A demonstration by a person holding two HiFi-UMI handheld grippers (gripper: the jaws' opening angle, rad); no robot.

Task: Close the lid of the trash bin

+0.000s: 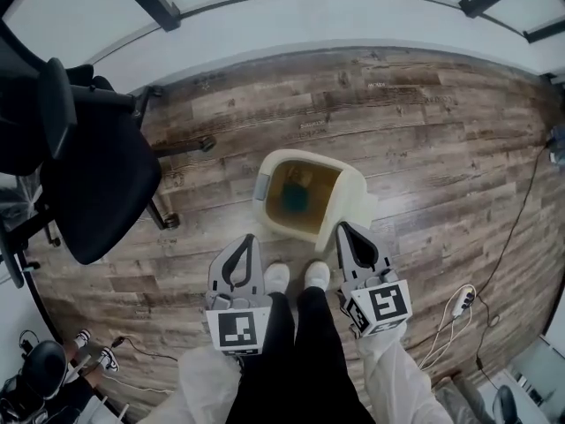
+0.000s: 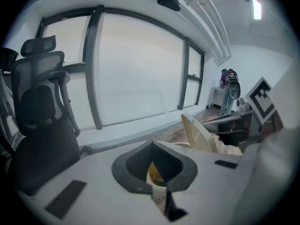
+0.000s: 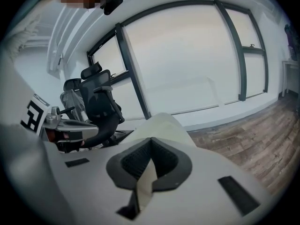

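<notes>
Blocking right gripper view, lid point(image 3: 161, 125) hides trash bin point(image 1: 275, 168) inside — visible overhead

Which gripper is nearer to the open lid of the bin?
Right. The right gripper points at the near edge of the lid, close to it. The left gripper is by the other side of the bin, farther from the lid.

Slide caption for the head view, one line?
Head view: open bin, lid up, on wood floor; left gripper and right gripper shut at its near side; chair at left.
</notes>
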